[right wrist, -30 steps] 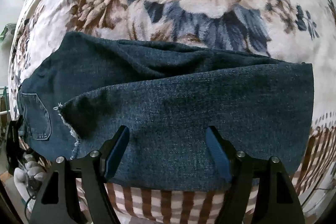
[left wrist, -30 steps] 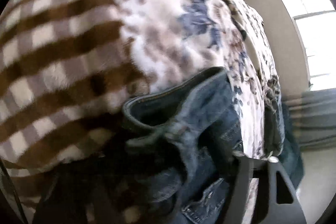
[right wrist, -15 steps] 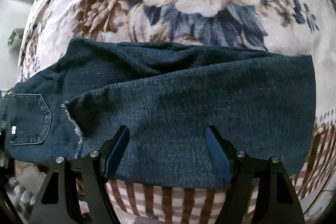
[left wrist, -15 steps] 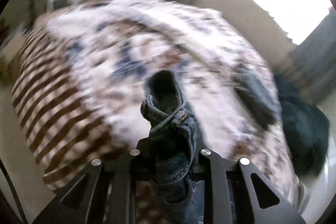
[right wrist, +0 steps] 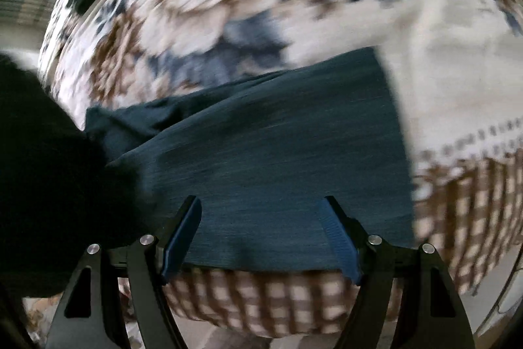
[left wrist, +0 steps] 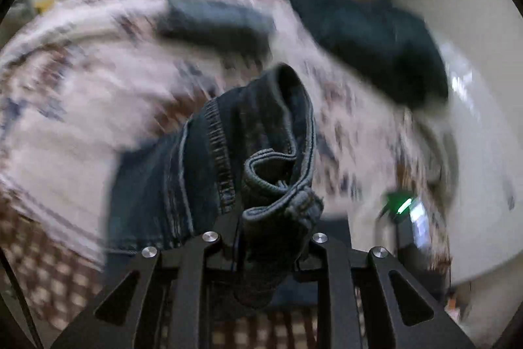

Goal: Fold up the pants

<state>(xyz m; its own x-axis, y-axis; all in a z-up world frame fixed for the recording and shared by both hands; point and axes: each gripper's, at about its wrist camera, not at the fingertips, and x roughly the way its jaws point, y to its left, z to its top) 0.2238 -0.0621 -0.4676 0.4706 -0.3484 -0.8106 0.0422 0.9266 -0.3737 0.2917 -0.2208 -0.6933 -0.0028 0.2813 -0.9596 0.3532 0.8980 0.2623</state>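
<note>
Dark blue jeans lie on a floral blanket. In the left wrist view my left gripper (left wrist: 273, 237) is shut on a bunched fold of the jeans' waistband (left wrist: 274, 179) and holds it lifted above the blanket. In the right wrist view the folded jeans legs (right wrist: 278, 152) lie flat across the blanket, blurred. My right gripper (right wrist: 261, 231) is open, its blue-padded fingers (right wrist: 183, 234) hovering over the near edge of the legs. A dark lifted part of the jeans (right wrist: 42, 169) fills the left of that view.
The floral blanket (right wrist: 228, 5) has a brown checked border (right wrist: 261, 296) at its near edge. Other dark garments (left wrist: 369, 41) lie at the blanket's far side. A device with a green light (left wrist: 403, 206) sits at the right.
My left gripper has swung the held waistband up and across over the blanket. The dark lifted cloth has come into the left of the right wrist view, and that view has shifted.
</note>
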